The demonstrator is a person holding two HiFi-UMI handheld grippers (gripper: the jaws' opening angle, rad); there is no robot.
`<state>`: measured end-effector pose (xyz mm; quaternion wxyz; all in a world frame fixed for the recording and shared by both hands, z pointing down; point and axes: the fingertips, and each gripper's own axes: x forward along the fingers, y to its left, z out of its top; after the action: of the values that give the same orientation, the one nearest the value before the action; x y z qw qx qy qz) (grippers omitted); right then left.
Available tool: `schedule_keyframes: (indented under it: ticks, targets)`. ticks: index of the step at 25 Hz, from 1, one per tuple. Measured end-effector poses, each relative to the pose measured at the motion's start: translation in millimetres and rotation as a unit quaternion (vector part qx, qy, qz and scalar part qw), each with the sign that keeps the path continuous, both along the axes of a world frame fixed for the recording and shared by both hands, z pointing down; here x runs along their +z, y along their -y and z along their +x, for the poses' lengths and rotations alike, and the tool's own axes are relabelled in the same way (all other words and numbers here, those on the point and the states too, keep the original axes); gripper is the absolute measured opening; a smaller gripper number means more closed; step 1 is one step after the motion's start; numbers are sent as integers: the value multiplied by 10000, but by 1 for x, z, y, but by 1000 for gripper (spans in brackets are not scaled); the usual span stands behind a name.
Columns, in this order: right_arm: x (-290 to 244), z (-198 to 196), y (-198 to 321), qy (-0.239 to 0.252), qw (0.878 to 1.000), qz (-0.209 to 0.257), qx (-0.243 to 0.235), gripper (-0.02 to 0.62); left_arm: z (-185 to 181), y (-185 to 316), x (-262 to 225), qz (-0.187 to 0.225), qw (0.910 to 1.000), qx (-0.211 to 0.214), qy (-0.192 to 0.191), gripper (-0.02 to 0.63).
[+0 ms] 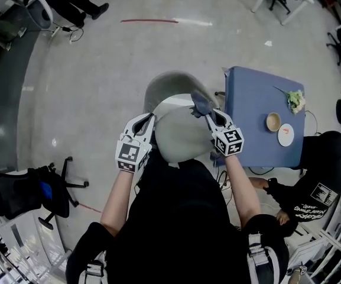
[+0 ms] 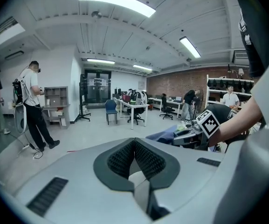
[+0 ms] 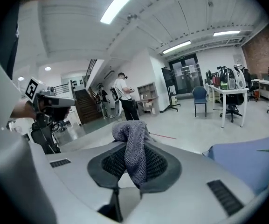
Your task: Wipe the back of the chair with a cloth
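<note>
Head view: right gripper [image 1: 210,115] jaws tight on grey cloth [image 1: 201,104]; left gripper [image 1: 148,119] jaws together, empty, beside chair [image 1: 171,86].

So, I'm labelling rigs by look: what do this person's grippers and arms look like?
The left gripper and right gripper have pale grey shells with black ribbed pads, and each carries a white cube of black square markers. The person wears a black short-sleeved top.
</note>
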<state>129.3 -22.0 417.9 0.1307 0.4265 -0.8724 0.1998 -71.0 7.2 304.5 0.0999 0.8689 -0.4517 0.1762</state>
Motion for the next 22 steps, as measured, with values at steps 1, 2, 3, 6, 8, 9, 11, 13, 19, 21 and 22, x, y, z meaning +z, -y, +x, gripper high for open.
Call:
schedule_keyframes:
  ticks: [1,2,3,6,8,9,11,13,19,21,22]
  targets:
    - [-11,3,-5,30,9999,107,-66,80,4,-3,-2,18,10000,-16,8,23]
    - [-21,6,-10,62,9997,208,-123,80,8,-6,-4,30,10000,-31,22,23]
    - [-30,8,-15,101,9993,301,-174,80,11,-8,-5,38,10000,-50,39,23]
    - [-49,14,-25,211,9979,527,-315,80,20,-14,-5,69,9999,-117,69,23]
    - [-59,17,-34,221,9968,641,-415,78,28,-19,-6,82,9998,-161,69,23]
    - [-64,18,-37,208,9962,697,-470,78,31,-22,-8,88,9998,-179,71,23]
    - [-72,19,-43,166,9950,791,-581,78,37,-27,-11,107,9997,-204,78,23]
    - [-77,18,-47,149,9938,862,-684,78,42,-31,-12,134,9996,-221,83,23]
    - [-91,15,-60,104,9880,1094,-1084,78,50,-44,-13,146,9992,-360,130,23]
    - [-92,15,-66,125,9868,1108,-1177,78,53,-49,-12,143,9990,-397,145,23]
    - [-92,15,-68,138,9864,1109,-1207,78,54,-51,-12,145,9989,-412,152,23]
